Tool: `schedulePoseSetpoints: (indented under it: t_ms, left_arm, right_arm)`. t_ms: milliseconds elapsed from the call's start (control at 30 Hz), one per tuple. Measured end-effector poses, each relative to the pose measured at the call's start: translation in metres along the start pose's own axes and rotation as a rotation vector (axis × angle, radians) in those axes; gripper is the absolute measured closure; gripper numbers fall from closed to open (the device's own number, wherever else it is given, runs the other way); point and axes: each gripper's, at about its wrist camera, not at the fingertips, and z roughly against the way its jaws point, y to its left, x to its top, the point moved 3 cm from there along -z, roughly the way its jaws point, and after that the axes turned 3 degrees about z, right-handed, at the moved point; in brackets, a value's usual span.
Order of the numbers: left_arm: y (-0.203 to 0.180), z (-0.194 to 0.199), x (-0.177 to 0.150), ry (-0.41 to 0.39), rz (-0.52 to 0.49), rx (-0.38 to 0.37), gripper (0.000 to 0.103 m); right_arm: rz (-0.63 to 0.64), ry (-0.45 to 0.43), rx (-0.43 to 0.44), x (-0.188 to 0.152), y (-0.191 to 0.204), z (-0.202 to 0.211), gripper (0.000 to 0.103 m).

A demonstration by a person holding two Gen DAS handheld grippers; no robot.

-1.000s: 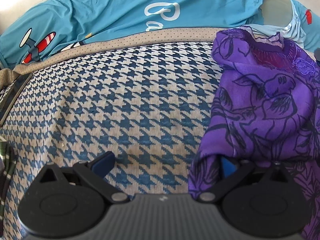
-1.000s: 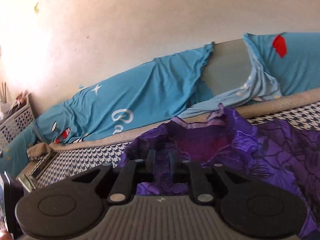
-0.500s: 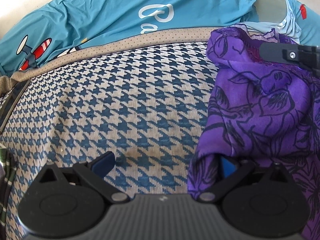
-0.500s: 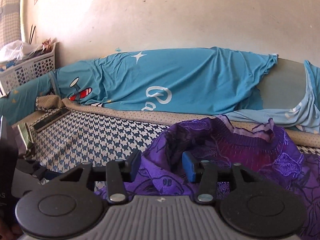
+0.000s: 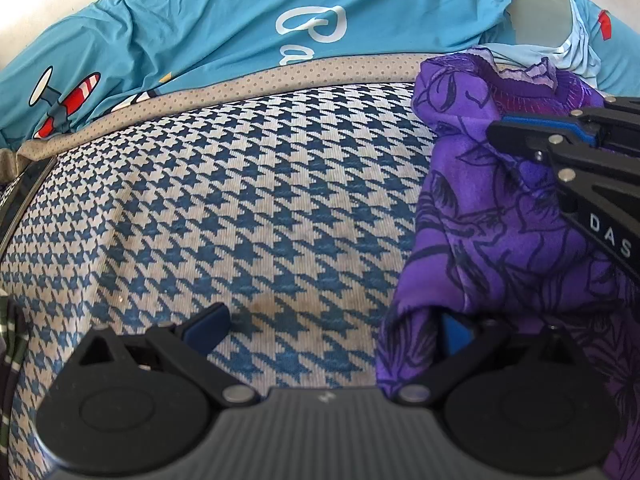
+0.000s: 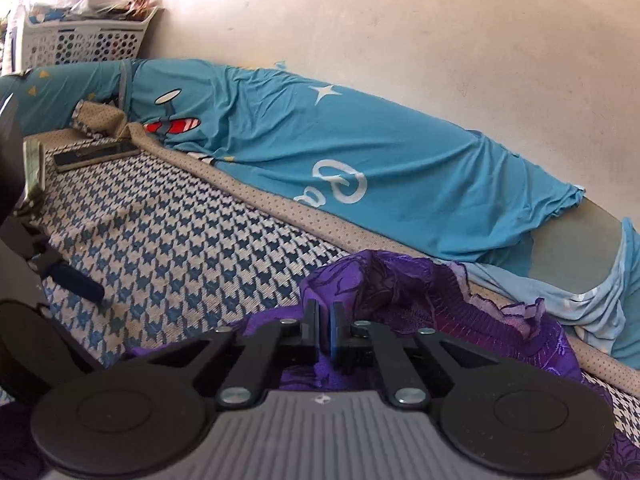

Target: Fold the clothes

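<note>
White letters "DAS" show on the right gripper [image 5: 494, 130], "Pa" on the teal sheet [image 6: 360, 152] along the cream wall [image 6: 400, 40]. One purple floral garment [image 5: 500, 232] lies at the right of the houndstooth bed [image 5: 240, 200]; one white basket [image 6: 80, 40] stands far left. Right fingers [image 6: 310, 320] have just closed, pinching the garment; left gripper [image 5: 328, 328] fingers are spread, the right one under the garment's edge.

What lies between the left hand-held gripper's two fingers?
Mostly bare houndstooth cover, seen in the left wrist view; the purple garment drapes over only one of the left hand-held gripper's fingers.
</note>
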Motion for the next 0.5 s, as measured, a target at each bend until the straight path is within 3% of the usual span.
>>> schedulePoseSetpoints:
  t_ms: [133, 233, 300, 400, 500]
  left_arm:
    - [0.0, 0.0, 0.0, 0.001, 0.003, -0.001, 0.0]
    - [0.0, 0.0, 0.0, 0.003, 0.006, -0.001, 0.0]
    - [0.0, 0.0, 0.0, 0.004, 0.007, -0.001, 0.0]
    - [0.0, -0.001, 0.0, 0.012, 0.015, -0.003, 0.0]
    - [0.0, 0.0, 0.001, 0.016, 0.017, -0.001, 0.0]
  right_arm:
    - [-0.303, -0.06, -0.076, 0.004, -0.043, 0.013, 0.099]
    - [-0.618, -0.021, -0.127, -0.014, -0.086, 0.014, 0.101]
    - [-0.755, 0.03, -0.134, -0.03, -0.106, 0.011, 0.101]
    - [-0.862, 0.05, -0.104, -0.041, -0.119, 0.014, 0.1]
    - [-0.824, 0.036, -0.13, -0.035, -0.125, 0.025, 0.099]
